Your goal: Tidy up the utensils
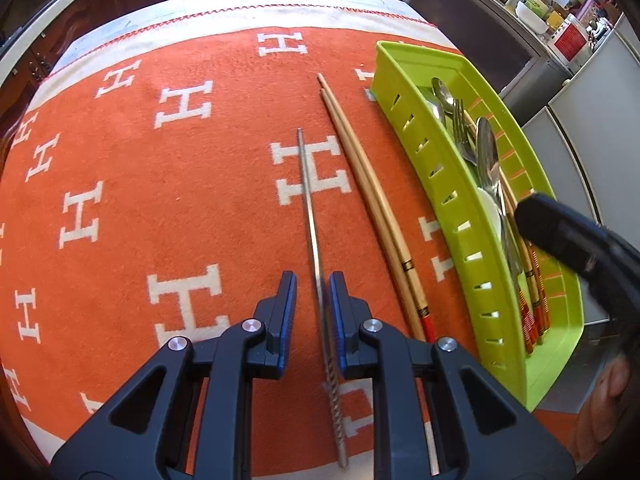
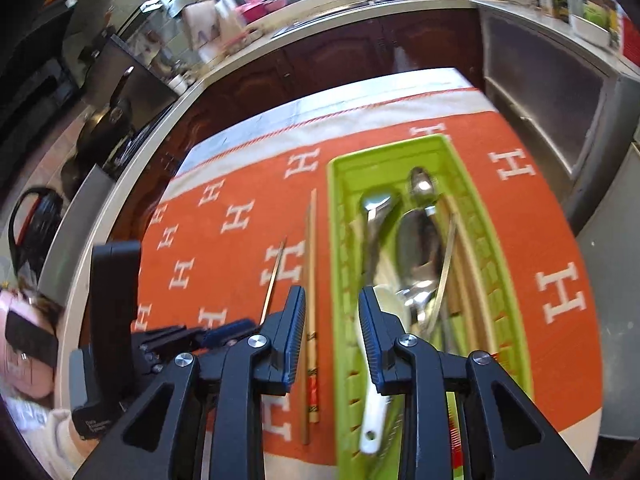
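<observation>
Now the left tongs [image 1: 312, 300] straddle the thin metal brush [image 1: 310, 208], slightly parted, pads apparently not pinching; it lies lengthwise away from them. Right tongs [image 2: 332, 320], empty and part open, hover over the tray [image 2: 504, 280] rim, chopsticks [image 2: 310, 280] just left.

A home kitchen: wooden cabinets [image 2: 340, 56], cluttered countertop [image 2: 400, 0], frying pan [image 2: 106, 120]
</observation>
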`<act>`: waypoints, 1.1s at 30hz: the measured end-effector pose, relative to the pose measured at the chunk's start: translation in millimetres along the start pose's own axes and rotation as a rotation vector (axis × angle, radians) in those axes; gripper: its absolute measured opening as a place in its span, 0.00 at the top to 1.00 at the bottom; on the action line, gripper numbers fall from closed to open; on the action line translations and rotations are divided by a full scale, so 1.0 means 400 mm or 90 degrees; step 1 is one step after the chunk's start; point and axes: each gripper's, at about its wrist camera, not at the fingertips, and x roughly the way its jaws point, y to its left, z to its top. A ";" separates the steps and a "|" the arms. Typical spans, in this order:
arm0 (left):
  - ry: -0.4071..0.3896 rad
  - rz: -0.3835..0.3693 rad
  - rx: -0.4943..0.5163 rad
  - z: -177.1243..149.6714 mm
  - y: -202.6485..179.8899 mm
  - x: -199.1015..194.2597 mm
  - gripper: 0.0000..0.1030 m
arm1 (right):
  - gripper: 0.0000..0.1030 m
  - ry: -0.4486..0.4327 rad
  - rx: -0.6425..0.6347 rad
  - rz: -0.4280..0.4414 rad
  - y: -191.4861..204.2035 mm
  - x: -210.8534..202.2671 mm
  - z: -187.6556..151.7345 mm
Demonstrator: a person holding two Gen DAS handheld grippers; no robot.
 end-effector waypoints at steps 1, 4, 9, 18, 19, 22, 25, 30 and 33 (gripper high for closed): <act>-0.006 0.000 -0.002 -0.007 0.006 -0.005 0.86 | 0.73 0.006 -0.011 -0.003 0.015 0.007 -0.009; -0.019 -0.001 -0.010 -0.020 0.024 -0.012 0.86 | 0.73 0.017 -0.041 -0.002 0.055 0.028 -0.034; -0.038 0.022 -0.004 -0.043 0.040 -0.024 0.86 | 0.73 0.034 -0.058 0.000 0.089 0.057 -0.056; -0.034 0.045 -0.031 -0.060 0.111 -0.040 0.86 | 0.73 0.074 -0.074 -0.029 0.130 0.137 -0.052; -0.034 0.047 -0.033 -0.061 0.116 -0.041 0.86 | 0.73 0.080 -0.075 -0.033 0.134 0.147 -0.052; -0.036 0.037 -0.040 -0.062 0.134 -0.042 0.86 | 0.73 0.097 -0.083 -0.054 0.148 0.186 -0.046; -0.036 0.026 -0.042 -0.060 0.142 -0.040 0.86 | 0.73 0.112 -0.091 -0.079 0.163 0.221 -0.042; -0.039 0.014 -0.037 -0.058 0.148 -0.037 0.86 | 0.74 0.112 -0.112 -0.134 0.183 0.257 -0.033; -0.038 0.010 -0.038 -0.059 0.152 -0.038 0.86 | 0.74 0.120 -0.130 -0.154 0.196 0.277 -0.031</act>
